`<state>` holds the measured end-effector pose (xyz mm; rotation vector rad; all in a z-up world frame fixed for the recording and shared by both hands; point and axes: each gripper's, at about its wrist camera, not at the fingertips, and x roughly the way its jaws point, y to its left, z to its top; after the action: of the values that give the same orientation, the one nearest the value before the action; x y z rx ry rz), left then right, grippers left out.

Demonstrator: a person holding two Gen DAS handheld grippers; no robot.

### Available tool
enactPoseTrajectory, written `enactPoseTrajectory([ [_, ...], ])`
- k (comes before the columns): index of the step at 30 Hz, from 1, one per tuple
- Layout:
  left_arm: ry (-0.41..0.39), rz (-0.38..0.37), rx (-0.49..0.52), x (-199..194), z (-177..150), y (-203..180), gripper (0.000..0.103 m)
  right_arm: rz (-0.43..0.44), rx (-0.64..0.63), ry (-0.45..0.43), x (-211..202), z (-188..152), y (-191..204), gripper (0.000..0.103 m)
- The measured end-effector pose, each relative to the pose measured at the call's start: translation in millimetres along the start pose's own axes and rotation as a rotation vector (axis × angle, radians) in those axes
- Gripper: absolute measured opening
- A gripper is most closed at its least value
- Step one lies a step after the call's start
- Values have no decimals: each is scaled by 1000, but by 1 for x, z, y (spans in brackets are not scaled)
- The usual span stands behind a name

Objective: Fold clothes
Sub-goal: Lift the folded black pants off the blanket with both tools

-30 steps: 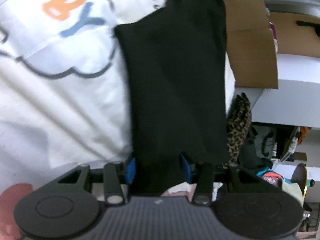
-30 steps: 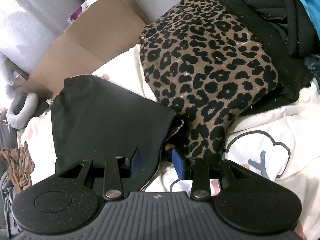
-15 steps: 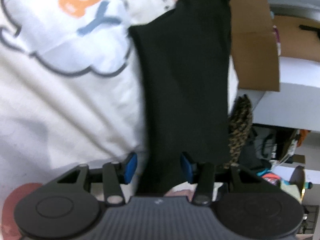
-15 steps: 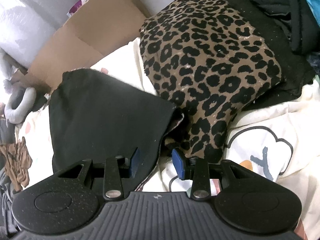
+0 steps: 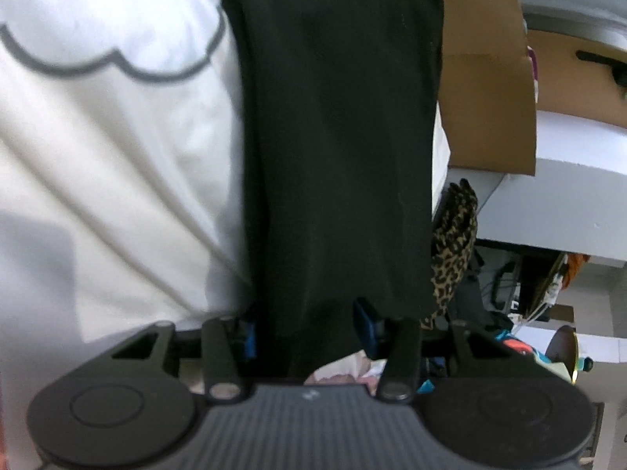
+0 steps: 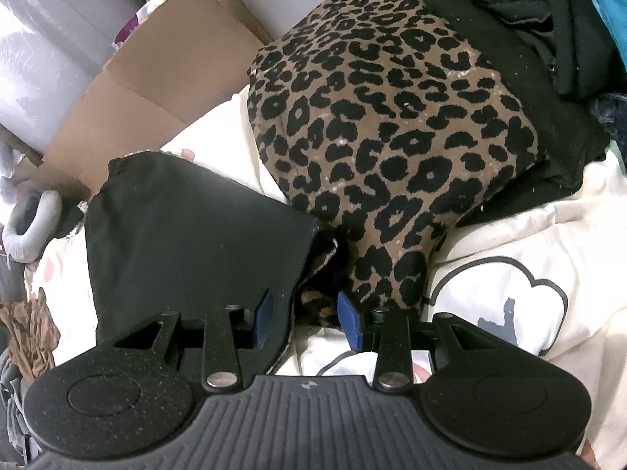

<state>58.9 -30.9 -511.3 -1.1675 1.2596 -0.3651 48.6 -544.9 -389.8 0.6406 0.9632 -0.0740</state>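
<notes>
A folded black garment (image 5: pixel 337 137) lies lengthwise on a cream bed cover (image 5: pixel 117 137) with a cloud print. My left gripper (image 5: pixel 307 333) sits at its near end. The jaws are closing with the black cloth between the blue pads, and I see no clear pinch. In the right wrist view the same black garment (image 6: pixel 188 235) lies left of a leopard-print garment (image 6: pixel 384 137). My right gripper (image 6: pixel 306 317) is open at the black garment's near corner. The cloth edge lies against its left pad (image 6: pixel 264 313), and leopard cloth and cream cover (image 6: pixel 529 274) show in the gap.
Flattened cardboard (image 6: pixel 164 78) leans behind the bed, seen too as cardboard (image 5: pixel 486 98) in the left wrist view. A heap of dark clothes (image 6: pixel 548 39) lies beyond the leopard garment. A grey curved cushion (image 6: pixel 27 227) sits at far left. Leopard cloth (image 5: pixel 454 250) hangs off the bed edge.
The left gripper has sunk closer to the bed: the orange letters slid out at the top and the black garment fills more of the view. The right gripper's view is almost unchanged.
</notes>
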Motion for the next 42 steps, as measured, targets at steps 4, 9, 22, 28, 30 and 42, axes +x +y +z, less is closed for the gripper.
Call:
enactPoseTrajectory([
  [4,-11,-12,-43,3,-4,5,33,2,2,-4,1,-1,0,44],
  [9,27,8,-62,3,-6,5,7,1,-4,-22,0,4,0,44],
  [22,46,140,111,-19,9,-46,6,48,-125,-63,9,9,19,44],
  [28,39,183,135,-28,16,-47,6,90,-199,-46,27,18,32,44],
  [30,40,187,141,-23,17,-50,6,82,-260,-20,40,23,39,44],
  [42,41,187,137,-22,14,-48,6,24,-455,164,88,38,55,44],
])
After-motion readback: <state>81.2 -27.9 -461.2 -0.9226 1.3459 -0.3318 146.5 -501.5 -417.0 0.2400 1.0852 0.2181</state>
